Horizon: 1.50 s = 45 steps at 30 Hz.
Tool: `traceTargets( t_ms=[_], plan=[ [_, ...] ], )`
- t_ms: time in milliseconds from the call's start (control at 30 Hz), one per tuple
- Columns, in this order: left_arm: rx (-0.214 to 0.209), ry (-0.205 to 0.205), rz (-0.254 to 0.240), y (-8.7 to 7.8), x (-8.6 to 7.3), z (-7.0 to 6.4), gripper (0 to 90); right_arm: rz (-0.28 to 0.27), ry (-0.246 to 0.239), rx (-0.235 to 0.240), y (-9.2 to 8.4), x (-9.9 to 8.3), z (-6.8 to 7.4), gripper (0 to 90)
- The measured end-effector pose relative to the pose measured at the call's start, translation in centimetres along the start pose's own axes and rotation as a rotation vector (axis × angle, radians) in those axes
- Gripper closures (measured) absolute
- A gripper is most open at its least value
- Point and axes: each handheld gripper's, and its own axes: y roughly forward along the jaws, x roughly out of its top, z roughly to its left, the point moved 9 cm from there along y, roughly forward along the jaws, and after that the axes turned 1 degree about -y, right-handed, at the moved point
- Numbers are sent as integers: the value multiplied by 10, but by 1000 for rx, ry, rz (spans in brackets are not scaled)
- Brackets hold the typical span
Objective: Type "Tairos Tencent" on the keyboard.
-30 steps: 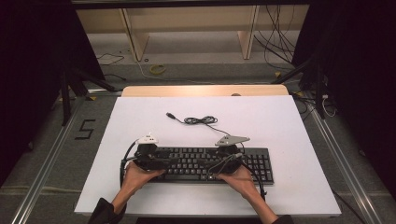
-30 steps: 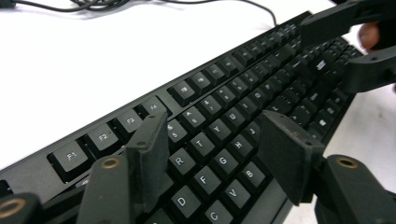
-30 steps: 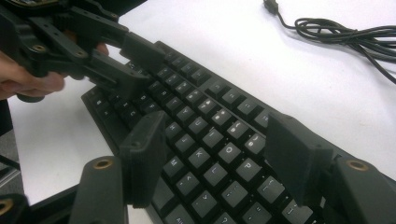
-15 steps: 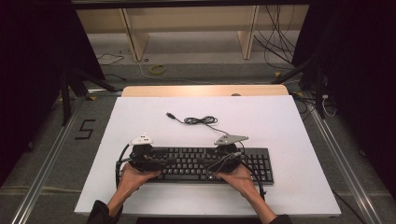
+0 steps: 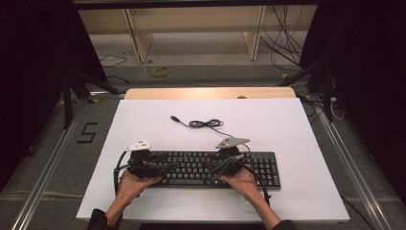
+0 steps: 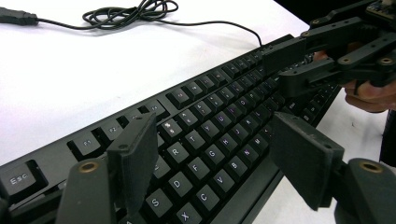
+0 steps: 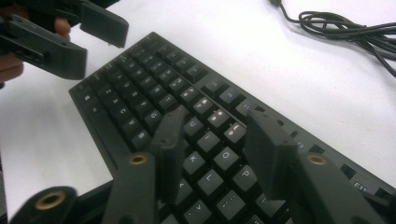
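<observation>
A black keyboard (image 5: 201,167) lies across the near half of the white table, with its cable (image 5: 203,123) coiled behind it. My left gripper (image 5: 165,167) hovers over the keyboard's left end. Its jaws have just been opening and stand wide over the letter keys (image 6: 210,121), with nothing pinched between them (image 6: 217,137). My right gripper (image 5: 215,170) is over the right-middle keys. Its jaws have just been closing, and a narrower gap remains (image 7: 215,130) above the keycaps (image 7: 205,140), with no pad pressing on anything. Each gripper view also shows the other gripper (image 6: 285,65) (image 7: 88,44).
The cable's USB plug (image 5: 176,118) lies loose on the white table top (image 5: 297,124). A wooden strip (image 5: 210,93) borders the table's far edge, with shelving and floor cables beyond. Metal rails run along both sides of the table.
The left hand and its gripper have slid slightly leftward along the keyboard. The right hand has stayed where it was.
</observation>
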Motion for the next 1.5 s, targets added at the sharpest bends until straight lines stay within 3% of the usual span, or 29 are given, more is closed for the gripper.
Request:
traceTargets(
  t_ms=[667, 1000, 1500],
  plan=[
    [2, -6, -15, -9, -4, 2, 319, 63, -24, -21, 13, -6, -4, 837],
    [6, -9, -22, -11, -7, 3, 315, 80, -25, -20, 17, -8, -5, 899],
    [5, -8, -25, -15, -9, 3, 313, 110, -14, -21, 24, -13, -7, 900]
  ],
)
